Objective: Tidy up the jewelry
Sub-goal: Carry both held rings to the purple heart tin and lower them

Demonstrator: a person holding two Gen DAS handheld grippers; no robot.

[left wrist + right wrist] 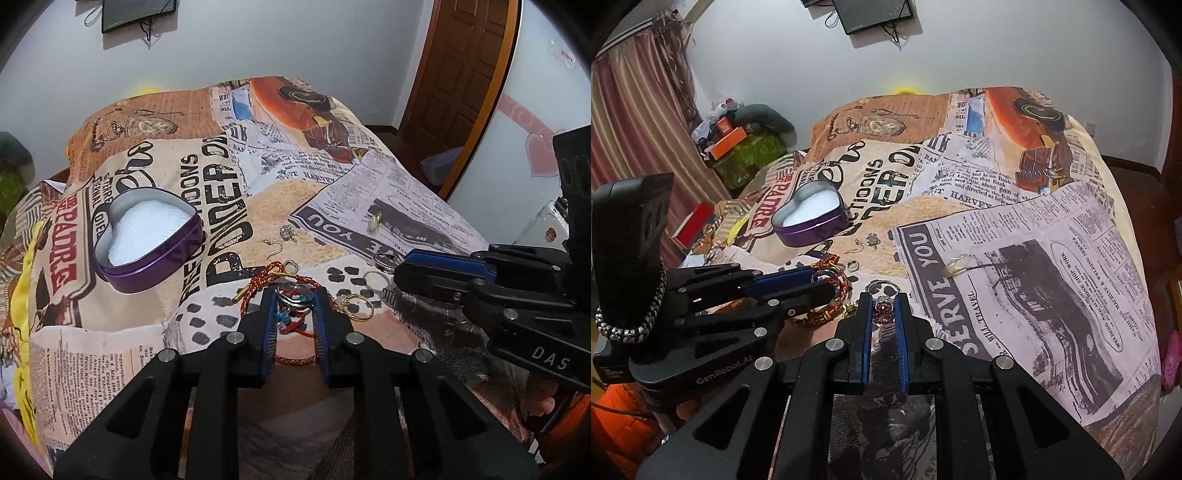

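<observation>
A purple heart-shaped tin [147,240] [812,216] with white foam inside sits open on the bed. My left gripper [294,297] is shut on a dark banded ring [294,298], just above a red braided cord bracelet [291,328]. My right gripper [882,306] is shut on a silver ring with a pink stone [882,308]. In the left wrist view the right gripper [400,271] reaches in from the right. Loose on the cover lie a gold ring [360,305], silver earrings [286,232], a small silver ring [852,265] and a pale ring [956,265].
The bed cover [1034,295] is newspaper-printed and wrinkled. A wooden door [461,74] stands to the right. Boxes and a green stool [746,151] stand at the left by the curtain. A screen [871,14] hangs on the wall.
</observation>
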